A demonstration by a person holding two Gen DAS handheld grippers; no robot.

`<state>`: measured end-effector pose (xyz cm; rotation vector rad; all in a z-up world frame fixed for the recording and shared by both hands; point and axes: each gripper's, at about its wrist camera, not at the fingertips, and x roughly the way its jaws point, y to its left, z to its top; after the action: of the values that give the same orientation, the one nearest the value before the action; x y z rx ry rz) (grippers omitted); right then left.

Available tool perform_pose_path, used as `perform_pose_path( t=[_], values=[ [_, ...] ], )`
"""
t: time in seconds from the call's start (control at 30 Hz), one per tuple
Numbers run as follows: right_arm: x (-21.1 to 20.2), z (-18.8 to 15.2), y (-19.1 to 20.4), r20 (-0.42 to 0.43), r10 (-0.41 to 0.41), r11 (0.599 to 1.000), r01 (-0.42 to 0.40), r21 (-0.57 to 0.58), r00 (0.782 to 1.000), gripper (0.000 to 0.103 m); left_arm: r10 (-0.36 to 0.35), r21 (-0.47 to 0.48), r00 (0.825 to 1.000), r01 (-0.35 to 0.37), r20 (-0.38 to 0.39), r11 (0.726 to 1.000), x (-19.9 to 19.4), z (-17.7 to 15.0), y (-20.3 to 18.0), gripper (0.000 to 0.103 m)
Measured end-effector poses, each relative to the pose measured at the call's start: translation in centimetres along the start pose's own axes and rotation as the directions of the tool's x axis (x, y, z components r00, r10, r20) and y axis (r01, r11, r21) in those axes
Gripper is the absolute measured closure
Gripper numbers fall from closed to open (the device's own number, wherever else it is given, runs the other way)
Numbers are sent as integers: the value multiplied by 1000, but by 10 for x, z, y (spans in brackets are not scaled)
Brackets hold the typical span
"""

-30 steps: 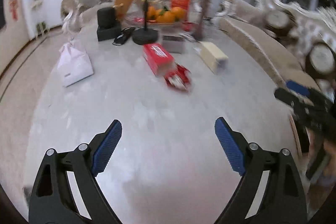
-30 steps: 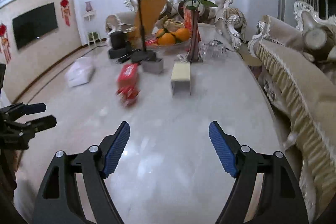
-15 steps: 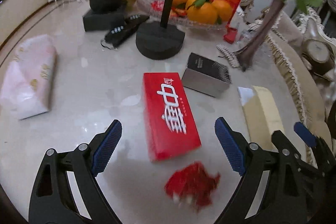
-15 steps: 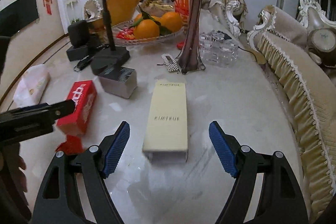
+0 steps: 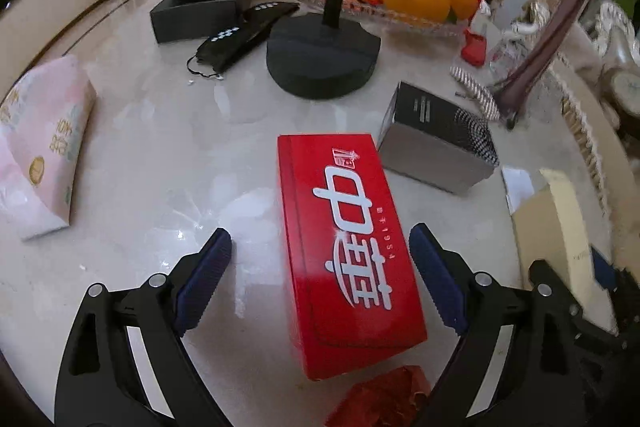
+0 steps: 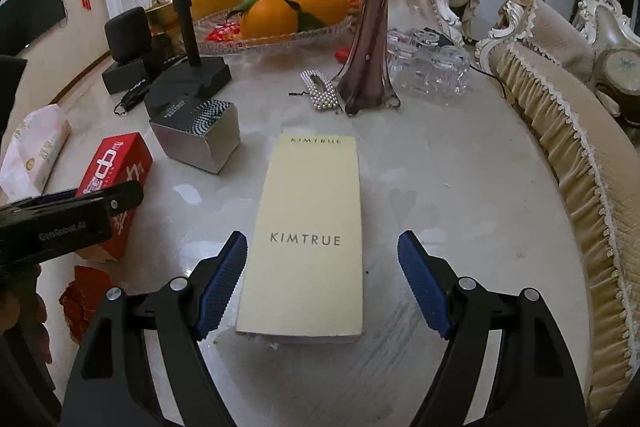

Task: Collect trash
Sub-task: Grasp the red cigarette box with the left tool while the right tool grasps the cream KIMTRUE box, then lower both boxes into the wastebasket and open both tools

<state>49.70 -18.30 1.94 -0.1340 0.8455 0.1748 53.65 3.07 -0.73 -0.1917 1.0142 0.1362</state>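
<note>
Left tool [image 5: 320,259] spread wide astride flat red cardboard carton [image 5: 347,247] at lower centre, right tool [image 6: 322,267] likewise agape around pale yellow rectangular box [image 6: 306,239], both seemingly lined up lengthwise for grasping off pale marble counter [image 6: 460,179].

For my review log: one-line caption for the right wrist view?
Open right gripper straddles the cream KIMTRUE box lying flat on the marble table, jaws not yet touching it.

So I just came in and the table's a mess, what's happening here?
A person is clearing trash off the marble table with a tool in each hand. The left tool is open around the red box, the right tool open around the cream KIMTRUE box. Neither is gripped yet. A crumpled red wrapper lies nearby.
</note>
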Motion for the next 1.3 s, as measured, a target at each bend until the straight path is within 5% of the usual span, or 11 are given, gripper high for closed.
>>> perform_pose_path(
  t=[0.07,0.1,0.13,0.33,0.53,0.63,0.73,0.97,1.17,1.3],
  values=[
    [3,-1,-1,-25,14,1000,-14,4,1000,59,0,41,1000,-1,9,999,1,-2,-3,23],
    [2,-1,-2,-22,17,1000,-17,10,1000,58,9,60,1000,-10,26,998,-1,-3,-4,31],
    [1,-1,-4,-25,23,1000,-22,19,999,58,19,74,999,-22,39,997,-2,-3,-3,56],
    [-18,4,-13,16,66,994,-67,82,998,58,5,91,998,-11,66,996,-19,0,15,56],
    [-68,4,-7,77,126,986,-133,102,989,58,-21,141,986,-2,167,990,-85,-5,26,56],
    [-116,-17,2,141,221,968,-235,88,965,58,-84,180,973,45,215,983,-132,-30,32,56],
    [-159,-53,14,178,282,955,-294,42,943,58,-208,199,948,161,242,967,-186,-84,45,56],
    [-268,-197,53,174,427,904,-415,-100,887,58,-325,299,922,256,209,919,-254,-250,55,56],
    [-317,-311,57,62,423,903,-416,-103,904,58,-341,416,938,284,67,864,-288,-404,57,56],
    [-287,-373,57,-130,346,932,-356,-64,929,58,-291,446,950,312,-117,839,-258,-480,50,56]
  ],
)
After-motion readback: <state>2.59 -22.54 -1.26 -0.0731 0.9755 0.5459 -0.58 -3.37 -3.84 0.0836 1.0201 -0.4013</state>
